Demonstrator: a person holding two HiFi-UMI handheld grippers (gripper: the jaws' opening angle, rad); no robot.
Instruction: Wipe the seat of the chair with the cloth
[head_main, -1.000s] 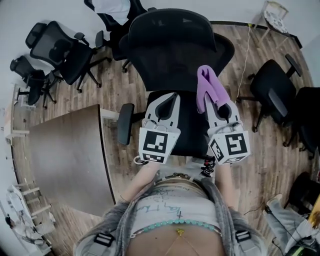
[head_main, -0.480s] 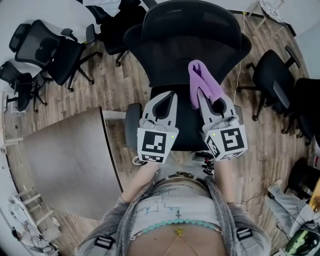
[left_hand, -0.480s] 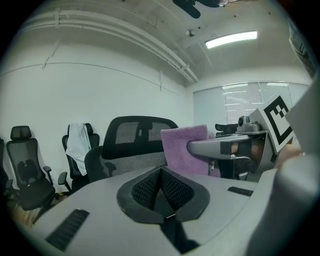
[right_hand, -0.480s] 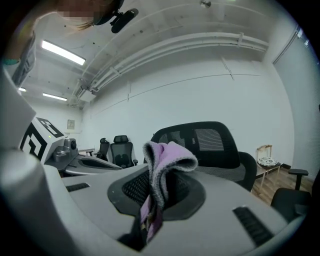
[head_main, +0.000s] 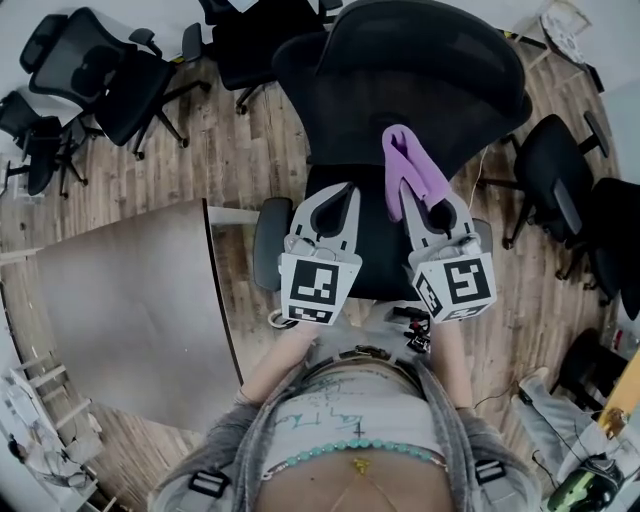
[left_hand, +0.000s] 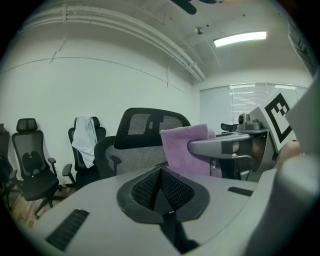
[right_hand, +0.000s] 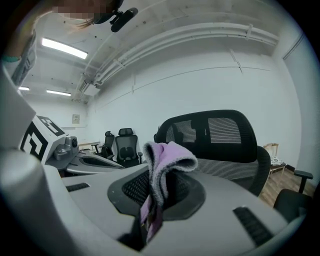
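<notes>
A black mesh-backed office chair (head_main: 400, 70) stands in front of me, its dark seat (head_main: 372, 255) showing between my two grippers. My right gripper (head_main: 412, 192) is shut on a folded purple cloth (head_main: 408, 160), which sticks up above the seat toward the backrest. In the right gripper view the cloth (right_hand: 162, 162) is pinched between the jaws of the right gripper (right_hand: 154, 182), with the chair back (right_hand: 215, 132) behind it. My left gripper (head_main: 345, 195) hovers over the seat's left side. In the left gripper view the left gripper (left_hand: 160, 172) is shut and holds nothing.
A brown table (head_main: 130, 300) lies close on my left. Several other black office chairs stand on the wooden floor at the upper left (head_main: 110, 70) and along the right (head_main: 555, 170). A white garment (left_hand: 85, 137) hangs over one chair by the wall.
The chair has shifted a little right and up in the head view. Both grippers hold nearly the same pose over the seat, the right one still clamping the cloth.
</notes>
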